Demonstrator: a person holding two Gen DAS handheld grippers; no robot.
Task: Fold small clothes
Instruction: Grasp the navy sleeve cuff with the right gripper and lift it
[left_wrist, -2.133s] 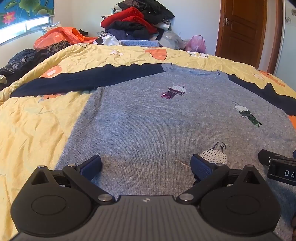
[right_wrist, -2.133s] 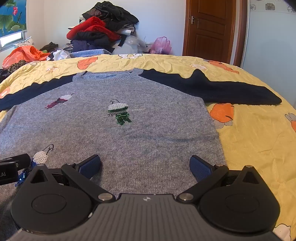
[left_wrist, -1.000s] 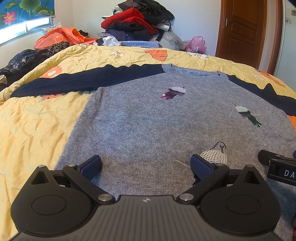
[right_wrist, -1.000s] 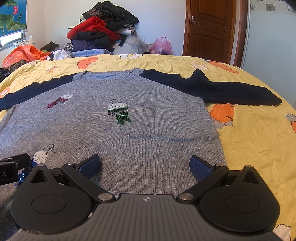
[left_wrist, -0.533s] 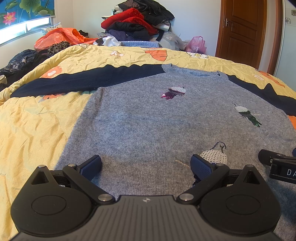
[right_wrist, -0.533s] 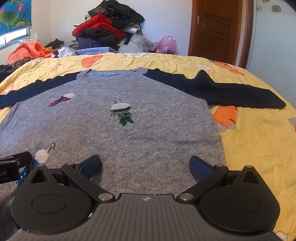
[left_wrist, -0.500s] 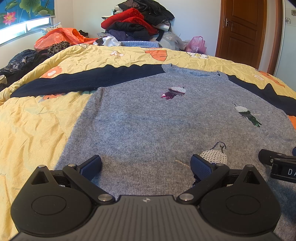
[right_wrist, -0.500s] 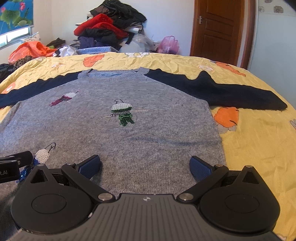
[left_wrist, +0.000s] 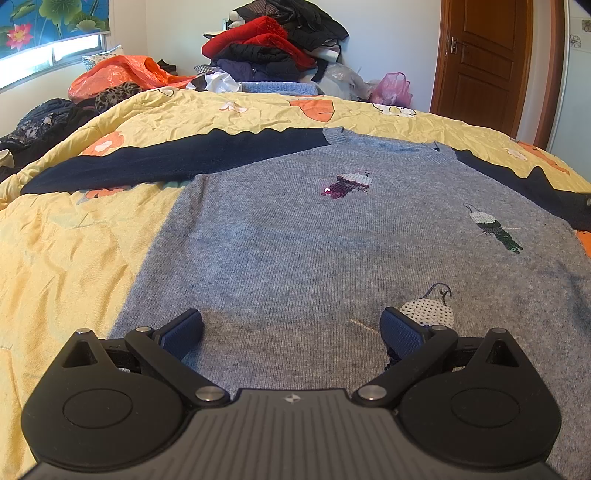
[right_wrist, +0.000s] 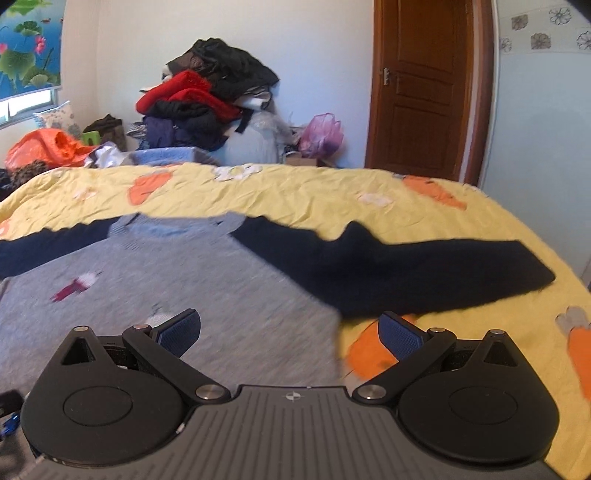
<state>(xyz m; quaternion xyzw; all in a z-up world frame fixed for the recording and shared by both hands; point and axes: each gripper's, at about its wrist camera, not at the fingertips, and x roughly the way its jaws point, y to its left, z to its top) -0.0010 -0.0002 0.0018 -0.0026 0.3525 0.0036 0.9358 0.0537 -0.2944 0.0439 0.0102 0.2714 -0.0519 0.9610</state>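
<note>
A grey knit sweater (left_wrist: 314, 251) with dark navy sleeves lies flat, face up, on a yellow quilt (left_wrist: 66, 258). It also shows in the right wrist view (right_wrist: 177, 295). Its left sleeve (left_wrist: 166, 158) stretches out to the left and its right sleeve (right_wrist: 406, 273) to the right. My left gripper (left_wrist: 291, 328) is open and empty, low over the sweater's hem. My right gripper (right_wrist: 290, 328) is open and empty over the sweater's right edge, just short of the right sleeve.
A tall pile of red and black clothes (left_wrist: 273, 44) stands behind the bed. An orange bag (left_wrist: 122, 74) and dark garments lie at the left. A pink bag (right_wrist: 321, 136) and a brown wooden door (right_wrist: 421, 88) are at the back right.
My right gripper has swung forward and to the right toward the right sleeve, and its view is blurred by motion. It has left the left wrist view. The left gripper has barely moved.
</note>
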